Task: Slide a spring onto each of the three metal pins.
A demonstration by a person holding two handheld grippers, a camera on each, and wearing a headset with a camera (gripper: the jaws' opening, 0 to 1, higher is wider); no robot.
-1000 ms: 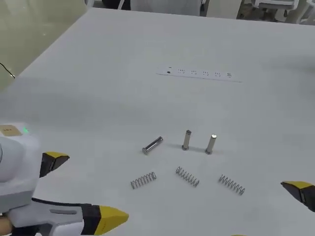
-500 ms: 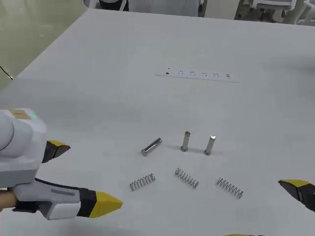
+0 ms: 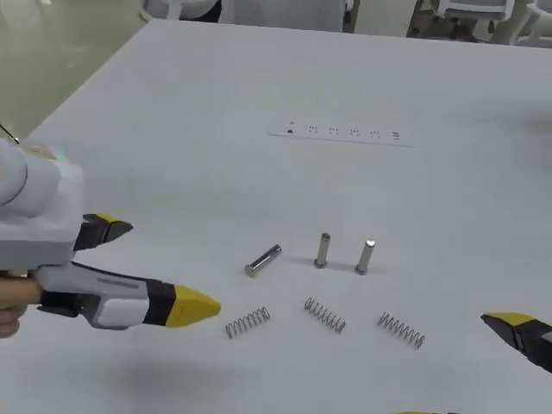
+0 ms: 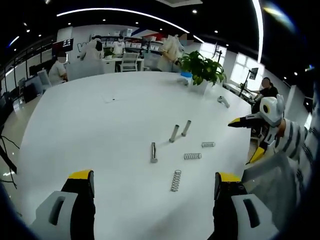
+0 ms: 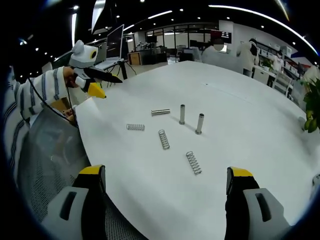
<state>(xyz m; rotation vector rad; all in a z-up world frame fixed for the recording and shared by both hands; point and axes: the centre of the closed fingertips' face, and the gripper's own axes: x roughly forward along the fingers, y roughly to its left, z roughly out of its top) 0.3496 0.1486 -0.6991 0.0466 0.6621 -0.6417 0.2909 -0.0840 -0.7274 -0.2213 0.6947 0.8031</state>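
The left gripper (image 3: pixel 168 266) and right gripper (image 5: pixel 166 172) have fingers wide open, holding nothing. Three springs (image 3: pixel 324 315) lie loose toward the bench's (image 3: pixel 172 129) near edge. Just beyond, two upright pins (image 3: pixel 321 250) stand beside one fallen pin (image 3: pixel 264 259).

Left gripper (image 3: pixel 172 267): white rounded housing. Jaws white-grey at root with grey inset panel, black mid-section, yellow pointed tips.
Right gripper (image 5: pixel 166 171): same build. Jaws grey-white at root with dark slot, black band, yellow caps.
Sleeve (image 5: pixel 35 102): long, white with dark stripes, worn on both arms.
Cable (image 5: pixel 47 107): thin, dark, running across striped sleeve.
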